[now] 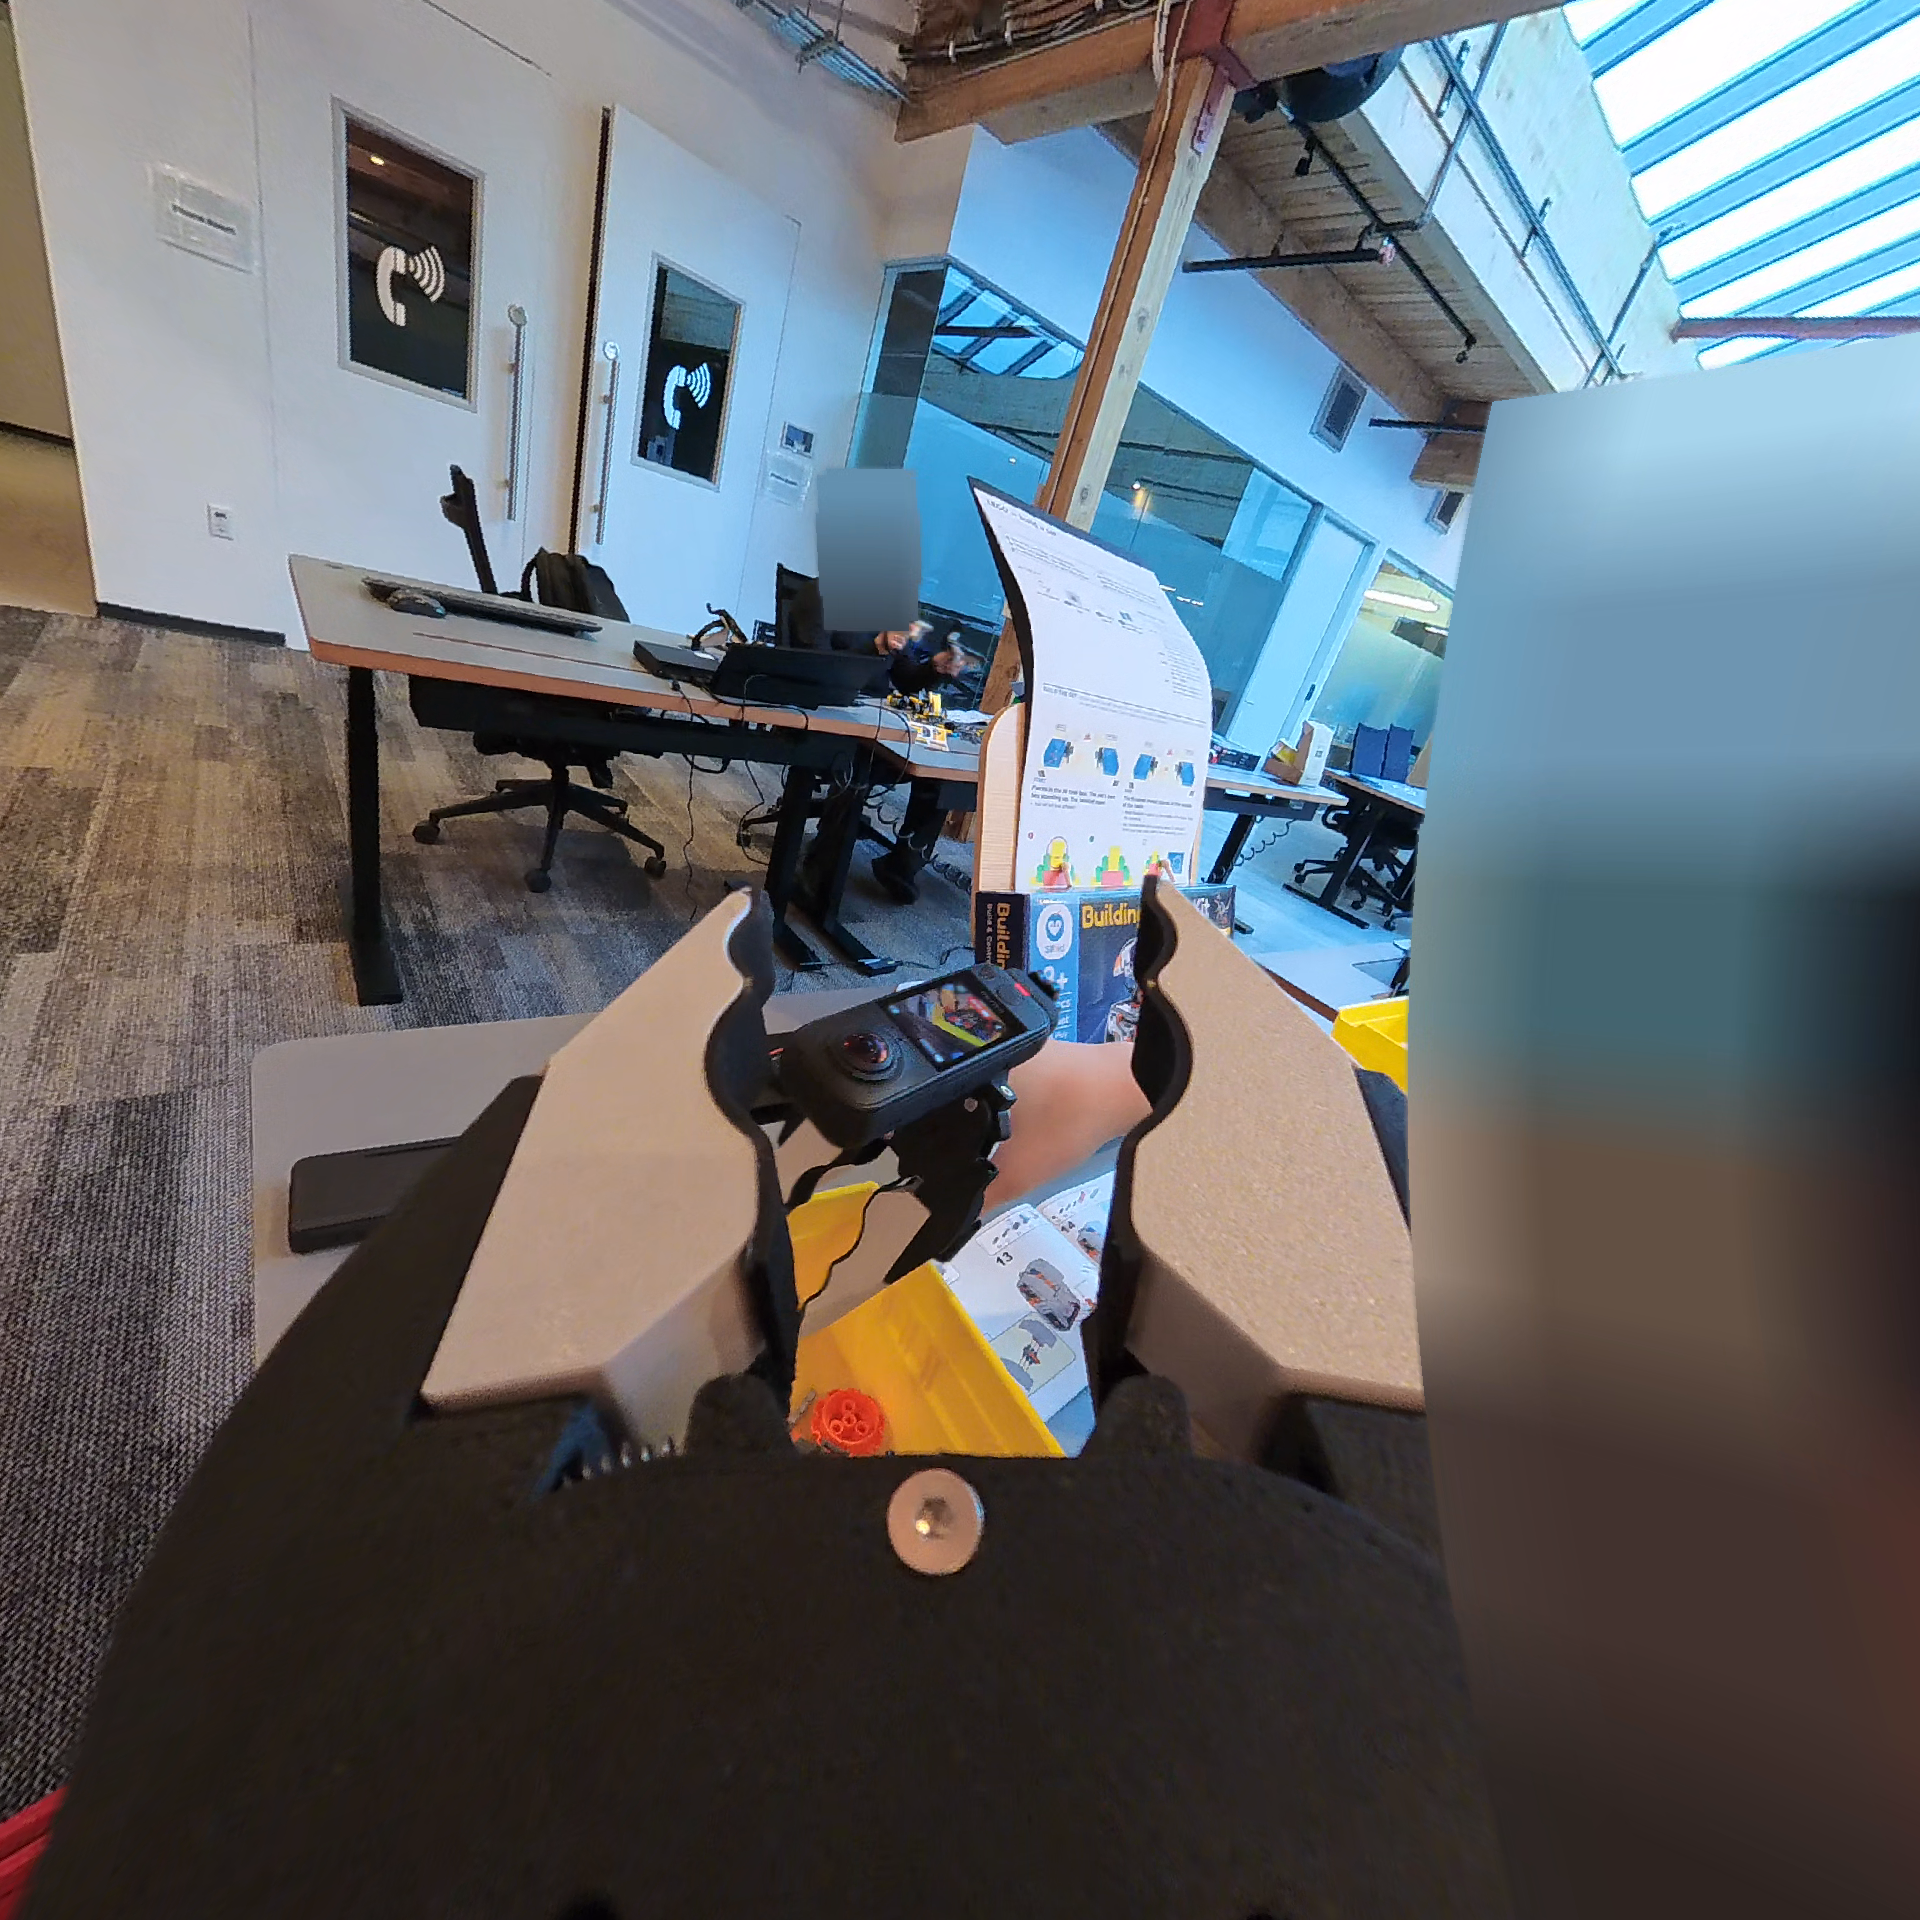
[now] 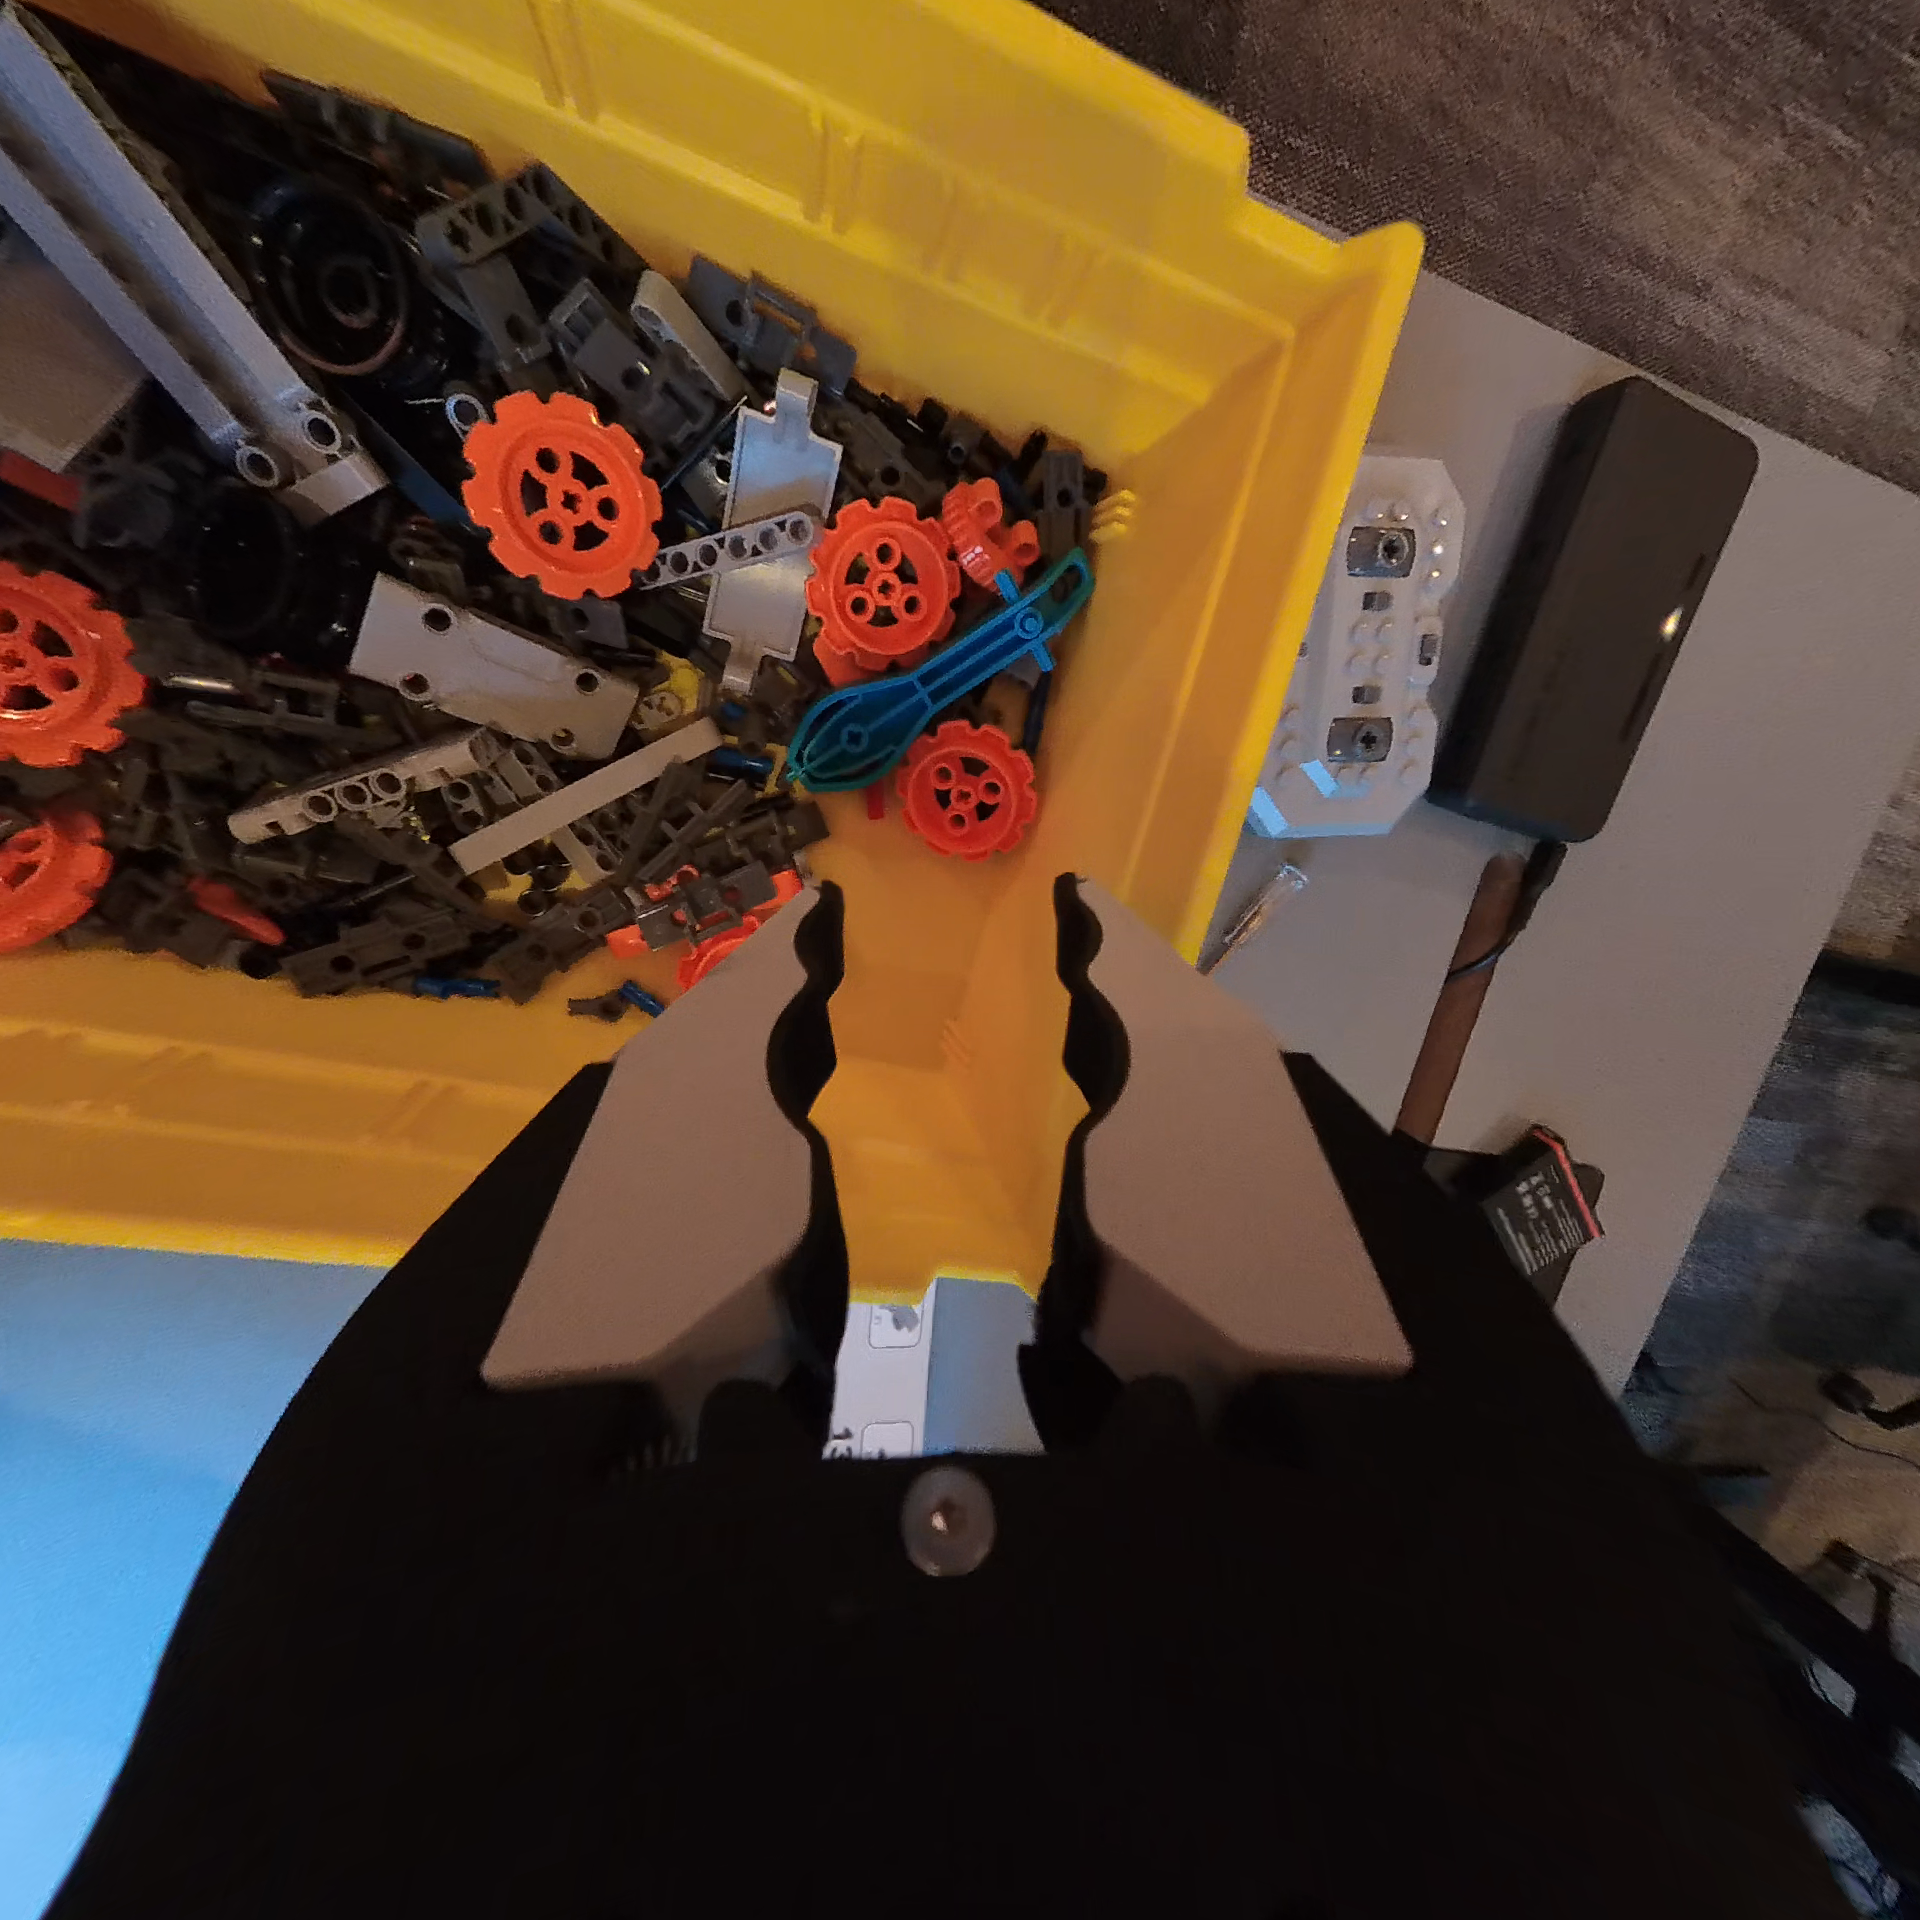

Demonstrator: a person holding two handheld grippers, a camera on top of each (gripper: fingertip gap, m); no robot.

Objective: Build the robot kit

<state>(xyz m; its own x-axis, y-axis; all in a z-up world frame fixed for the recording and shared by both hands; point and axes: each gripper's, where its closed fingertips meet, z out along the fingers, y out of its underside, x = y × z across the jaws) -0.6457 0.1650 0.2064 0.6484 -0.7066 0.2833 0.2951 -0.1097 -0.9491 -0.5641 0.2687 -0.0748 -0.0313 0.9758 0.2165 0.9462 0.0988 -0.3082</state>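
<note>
Both empty: the right gripper [image 2: 943,894], jaws apart, is poised over the yellow plastic bin [image 2: 1226,582] of loose parts; the left gripper [image 1: 945,904] is spread wide above.

The left wrist view faces level across the office, over the tabletop [image 1: 343,1091]. The right wrist view looks steeply down, close into the yellow bin [image 2: 1039,239]. Both catch that bin and the booklet [image 1: 1049,1268].
</note>
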